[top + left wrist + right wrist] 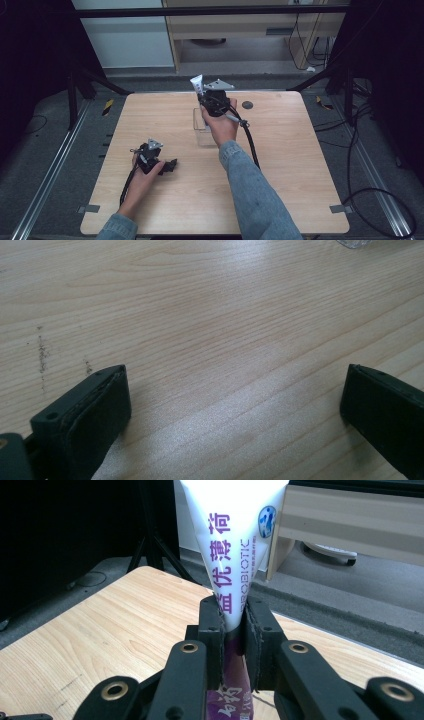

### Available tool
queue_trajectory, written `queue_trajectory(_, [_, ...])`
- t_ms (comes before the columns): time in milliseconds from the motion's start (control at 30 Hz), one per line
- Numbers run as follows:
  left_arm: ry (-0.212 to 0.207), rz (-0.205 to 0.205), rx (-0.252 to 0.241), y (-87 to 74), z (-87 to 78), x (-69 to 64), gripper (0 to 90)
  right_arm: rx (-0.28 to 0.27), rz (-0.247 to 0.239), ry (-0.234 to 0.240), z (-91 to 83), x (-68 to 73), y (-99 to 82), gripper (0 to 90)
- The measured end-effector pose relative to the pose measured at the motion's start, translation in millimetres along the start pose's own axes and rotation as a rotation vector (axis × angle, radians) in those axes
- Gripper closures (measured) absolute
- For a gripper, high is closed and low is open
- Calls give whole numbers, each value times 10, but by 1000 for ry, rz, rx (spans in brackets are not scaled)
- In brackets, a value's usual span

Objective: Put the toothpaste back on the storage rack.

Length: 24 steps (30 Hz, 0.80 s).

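A white tube [197, 83] with purple lettering stands upright, flat end up, in my right gripper [201, 95], which is shut on its lower part. In the right gripper view the tube [230, 555] is pinched between the two black pads of the right gripper [233, 625], and its purple lower end hangs below them. The tube is held above a clear plastic box [202, 131] near the table's far middle. My left gripper [170, 165] rests low on the wooden table at the front left, and in its own view the left gripper [235, 400] is open over bare wood.
A small dark disc [247, 105] lies on the wooden table [300, 175] to the right of the right hand. A corner of something clear [355, 243] sits at the top edge of the left gripper view. Black stands and cables surround the table.
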<state>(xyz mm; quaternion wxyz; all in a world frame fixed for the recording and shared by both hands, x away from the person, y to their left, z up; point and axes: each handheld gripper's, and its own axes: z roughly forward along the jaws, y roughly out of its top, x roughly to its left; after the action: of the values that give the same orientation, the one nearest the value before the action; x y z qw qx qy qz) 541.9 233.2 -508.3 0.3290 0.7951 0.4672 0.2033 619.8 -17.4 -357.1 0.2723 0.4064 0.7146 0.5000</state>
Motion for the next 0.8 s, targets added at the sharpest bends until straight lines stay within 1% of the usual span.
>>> queue_trajectory(300, [0, 3, 2, 0, -2, 2, 0, 11, 0, -11, 28, -20, -102, 795])
queue_trajectory(467, [0, 2, 2, 0, -1, 2, 0, 19, 10, -15, 59, -35, -168, 794])
queue_trajectory(800, [-1, 3, 2, 1, -1, 3, 0, 54, 8, -13, 113, -23, -308, 797])
